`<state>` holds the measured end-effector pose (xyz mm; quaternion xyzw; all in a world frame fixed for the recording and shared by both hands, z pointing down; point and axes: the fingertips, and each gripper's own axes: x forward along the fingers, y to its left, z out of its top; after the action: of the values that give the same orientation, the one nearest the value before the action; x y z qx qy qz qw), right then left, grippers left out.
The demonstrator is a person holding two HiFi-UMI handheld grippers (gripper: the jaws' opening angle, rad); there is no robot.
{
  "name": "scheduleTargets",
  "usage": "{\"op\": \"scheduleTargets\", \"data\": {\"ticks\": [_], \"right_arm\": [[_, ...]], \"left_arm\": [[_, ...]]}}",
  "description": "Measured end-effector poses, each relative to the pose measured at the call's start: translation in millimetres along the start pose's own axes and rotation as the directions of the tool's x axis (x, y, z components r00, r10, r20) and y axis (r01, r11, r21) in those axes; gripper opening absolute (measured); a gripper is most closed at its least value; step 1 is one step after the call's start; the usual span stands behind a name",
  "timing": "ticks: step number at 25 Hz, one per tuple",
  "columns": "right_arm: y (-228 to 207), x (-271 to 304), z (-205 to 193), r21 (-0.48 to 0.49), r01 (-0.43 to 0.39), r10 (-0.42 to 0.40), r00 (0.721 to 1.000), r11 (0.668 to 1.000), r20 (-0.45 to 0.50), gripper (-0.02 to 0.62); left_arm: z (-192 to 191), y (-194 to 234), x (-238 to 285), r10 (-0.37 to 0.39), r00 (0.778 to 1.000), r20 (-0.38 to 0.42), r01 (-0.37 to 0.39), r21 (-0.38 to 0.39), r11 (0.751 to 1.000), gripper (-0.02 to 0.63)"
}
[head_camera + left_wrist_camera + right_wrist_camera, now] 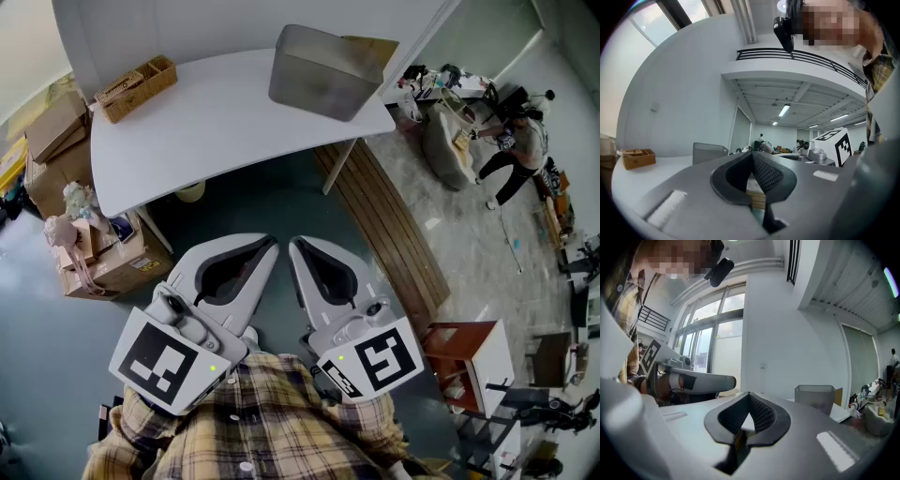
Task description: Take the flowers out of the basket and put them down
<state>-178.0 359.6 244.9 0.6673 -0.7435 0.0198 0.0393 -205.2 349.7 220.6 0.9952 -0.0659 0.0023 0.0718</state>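
Both claws are clenched on nothing, left claw (273, 241) and right claw (294, 242) tip beside tip, held level close by our plaid shirt (262, 422). Out at eleven o'clock the wicker basket (137, 87) sits near the tabletop (225, 122) edge, well apart from us, a grey bin (328, 70) at one o'clock, and no flowers can be made out. We'd step in, spread one claw early, and steady the basket with the other while lifting stems.

The wicker basket (137, 87) sits too small to show its contents, and the grey bin (323, 70) hides its inside
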Motion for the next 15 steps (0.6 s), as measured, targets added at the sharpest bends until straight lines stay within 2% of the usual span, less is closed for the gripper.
{"op": "scheduleTargets", "data": {"ticks": [15], "right_arm": [[-15, -17, -3, -0.002, 0.009, -0.009, 1.0, 1.0, 0.002, 0.005]], "left_arm": [[-3, -12, 13, 0.019, 1.0, 0.009, -0.019, 0.004, 1.0, 0.012]]}}
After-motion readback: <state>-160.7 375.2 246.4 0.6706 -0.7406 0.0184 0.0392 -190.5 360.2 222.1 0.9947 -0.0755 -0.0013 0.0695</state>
